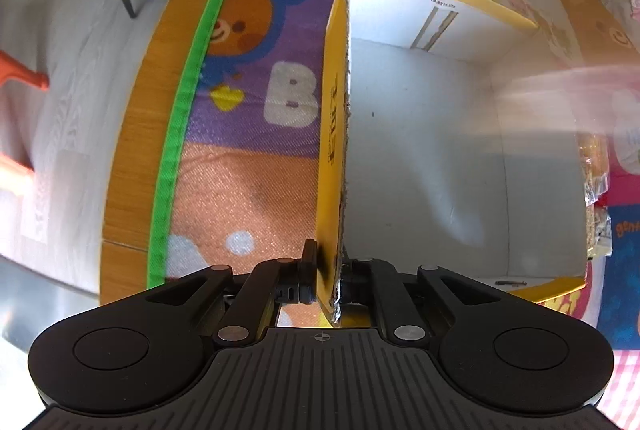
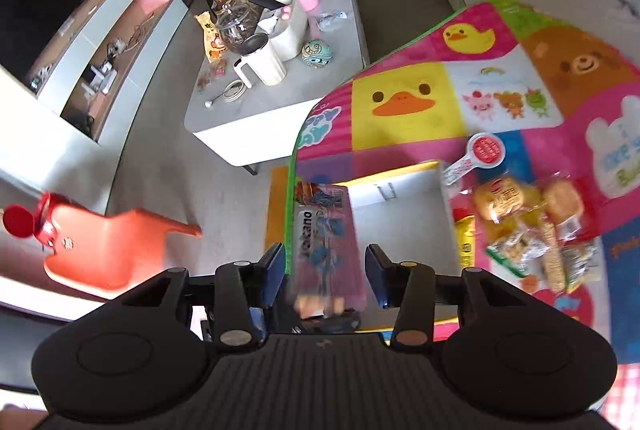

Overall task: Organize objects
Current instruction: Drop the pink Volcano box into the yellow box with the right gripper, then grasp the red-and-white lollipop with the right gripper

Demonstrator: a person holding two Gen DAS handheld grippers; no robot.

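My left gripper (image 1: 328, 262) is shut on the near wall of an open cardboard box (image 1: 334, 149), yellow outside and white inside. Nothing lies on its floor. A blurred pink streak (image 1: 560, 97) crosses above the box's right side. In the right wrist view the box (image 2: 396, 213) lies below my right gripper (image 2: 326, 262). A pink snack packet (image 2: 324, 230) with blue print hangs between its blue pads (image 2: 276, 270). The packet is smeared while the fingers are sharp, and narrow gaps show at both pads, so it looks loose. A pile of wrapped snacks (image 2: 528, 230) lies right of the box.
The box stands on a colourful play mat (image 2: 400, 101) over a wooden board (image 1: 136, 149). A low white table (image 2: 280, 109) crowded with jars, a jug and cups stands beyond the mat. An orange chair (image 2: 108, 250) is at the left. Snack bags (image 1: 596, 189) touch the box's right wall.
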